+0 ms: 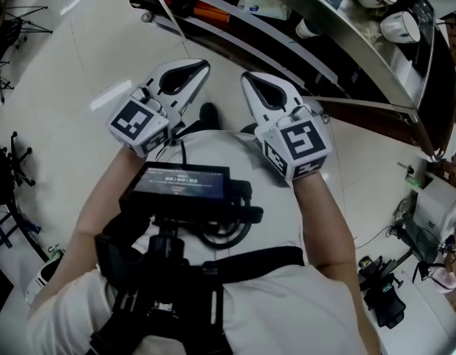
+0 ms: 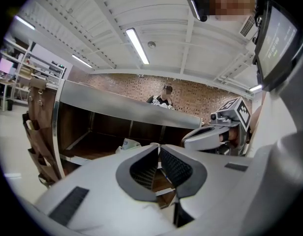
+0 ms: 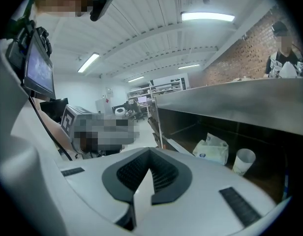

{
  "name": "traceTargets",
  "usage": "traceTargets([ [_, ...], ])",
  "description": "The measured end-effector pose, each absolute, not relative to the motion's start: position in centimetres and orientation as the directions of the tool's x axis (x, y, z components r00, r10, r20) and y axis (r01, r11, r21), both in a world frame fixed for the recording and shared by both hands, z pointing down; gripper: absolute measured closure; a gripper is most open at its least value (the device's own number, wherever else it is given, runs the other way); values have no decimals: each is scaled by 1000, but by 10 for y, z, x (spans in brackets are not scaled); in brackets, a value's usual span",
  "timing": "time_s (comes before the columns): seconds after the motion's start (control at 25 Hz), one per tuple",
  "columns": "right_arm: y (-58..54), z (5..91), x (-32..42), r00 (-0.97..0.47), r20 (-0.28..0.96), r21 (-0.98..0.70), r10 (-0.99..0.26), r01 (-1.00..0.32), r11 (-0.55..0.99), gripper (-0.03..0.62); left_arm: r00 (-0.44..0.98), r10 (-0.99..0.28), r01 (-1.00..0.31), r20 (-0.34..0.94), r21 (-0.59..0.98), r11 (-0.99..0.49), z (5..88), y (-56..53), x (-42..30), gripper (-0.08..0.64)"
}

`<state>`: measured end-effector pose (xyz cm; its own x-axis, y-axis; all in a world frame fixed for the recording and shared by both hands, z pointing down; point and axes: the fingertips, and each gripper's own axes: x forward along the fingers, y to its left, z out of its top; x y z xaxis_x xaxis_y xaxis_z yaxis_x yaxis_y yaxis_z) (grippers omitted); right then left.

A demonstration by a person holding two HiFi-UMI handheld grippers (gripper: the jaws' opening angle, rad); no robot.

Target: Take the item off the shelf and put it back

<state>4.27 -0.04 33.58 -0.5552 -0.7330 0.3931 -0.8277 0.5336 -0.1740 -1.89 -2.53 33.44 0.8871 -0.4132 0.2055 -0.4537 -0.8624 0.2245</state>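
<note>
A white soft packet (image 3: 211, 150) and a white paper cup (image 3: 244, 160) stand on the lower board of a steel-topped shelf (image 3: 230, 100). The head view shows the packet (image 1: 265, 6) and the cup (image 1: 308, 28) at the top. Both grippers are held close to the person's chest, short of the shelf and apart from both items. My left gripper (image 1: 189, 66) is shut with nothing in it, its tips meeting in its own view (image 2: 159, 147). My right gripper (image 1: 249, 78) is also shut and empty (image 3: 150, 151). In the left gripper view the right gripper (image 2: 210, 132) shows at the right.
An orange thing (image 1: 211, 11) lies on the shelf left of the packet. White dishes (image 1: 402, 26) sit on the steel top. A chest-mounted screen (image 1: 185, 183) hangs below the grippers. Cables and gear (image 1: 383, 294) lie on the floor at the right. A person (image 2: 164, 97) stands behind the shelf.
</note>
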Motion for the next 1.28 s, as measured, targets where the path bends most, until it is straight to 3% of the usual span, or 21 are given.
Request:
traceTargets([
  [0.44, -29, 346, 56, -573, 398, -166, -716, -813, 558, 584, 872, -434, -476, 225, 184, -860, 342, -53, -6, 537],
  [0.76, -41, 358, 82, -565, 456, -86, -688, -797, 598, 584, 864, -442, -495, 242, 239, -836, 346, -55, 20, 551],
  [1.08, -53, 397, 125, -381, 614, 126, -691, -817, 563, 584, 862, -434, -499, 261, 292, -816, 365, -52, 28, 551],
  [1.28, -73, 414, 156, -272, 665, 291, -696, -763, 576, 583, 864, -435, -498, 252, 314, -808, 383, -51, 33, 551],
])
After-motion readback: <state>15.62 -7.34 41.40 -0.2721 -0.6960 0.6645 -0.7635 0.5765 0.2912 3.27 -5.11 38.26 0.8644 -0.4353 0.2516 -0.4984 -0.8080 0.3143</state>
